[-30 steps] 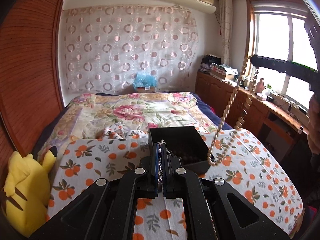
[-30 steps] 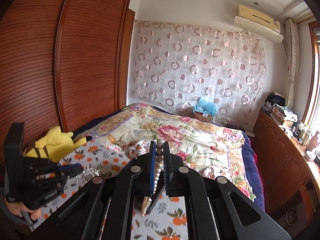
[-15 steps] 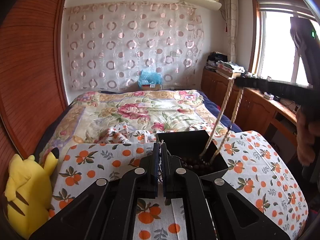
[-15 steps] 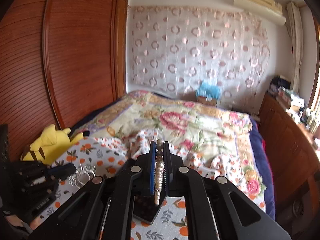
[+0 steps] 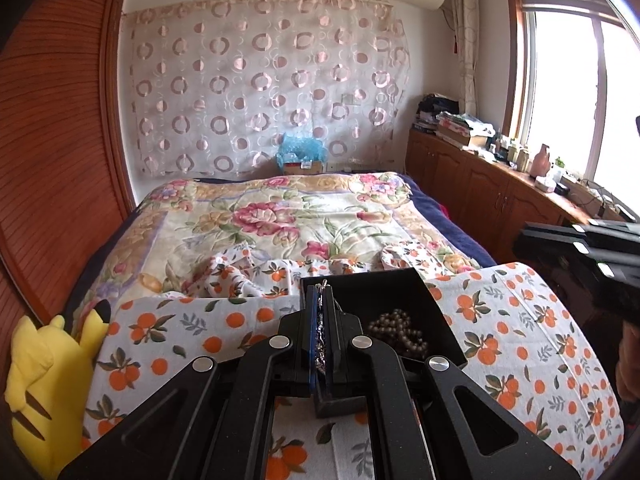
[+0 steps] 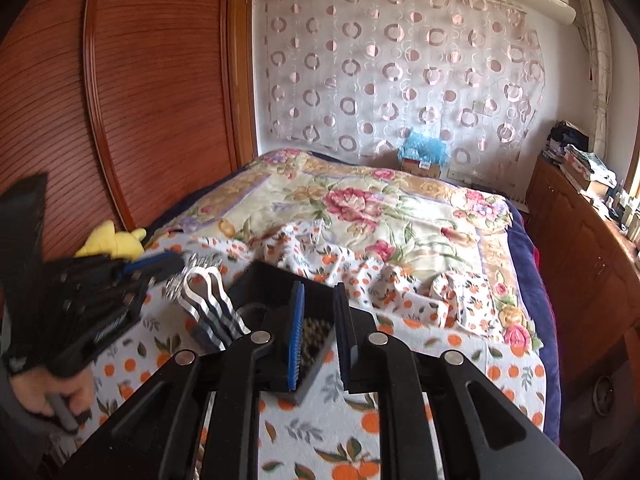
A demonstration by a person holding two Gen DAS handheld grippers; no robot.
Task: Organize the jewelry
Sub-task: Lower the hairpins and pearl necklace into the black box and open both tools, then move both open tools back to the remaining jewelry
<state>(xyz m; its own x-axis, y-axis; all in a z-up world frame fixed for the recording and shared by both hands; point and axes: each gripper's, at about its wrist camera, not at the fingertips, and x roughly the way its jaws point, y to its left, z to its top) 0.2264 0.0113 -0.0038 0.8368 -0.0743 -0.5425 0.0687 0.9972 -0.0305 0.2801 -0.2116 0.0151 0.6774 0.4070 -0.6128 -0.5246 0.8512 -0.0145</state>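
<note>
The left gripper (image 5: 320,320) has its jaws clamped on a silver chain (image 5: 321,332), whose long axis runs toward 12 o'clock, over a black box (image 5: 416,292) holding dark beads (image 5: 400,334). At 2 o'clock, the right gripper (image 6: 318,332) hovers level, jaws apart. The orange-print cloth (image 5: 520,320) covers the bed (image 5: 280,216).

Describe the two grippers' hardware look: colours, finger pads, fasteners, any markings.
Both are matte black handheld units with angular cut-out linkage arms and round silver pivot screws. The left gripper and right gripper carry blue pads on the inner faces of black fingers. The left unit's side shows small white lettering, too blurred to read. A bare hand grips its handle. No cables visible.
</note>
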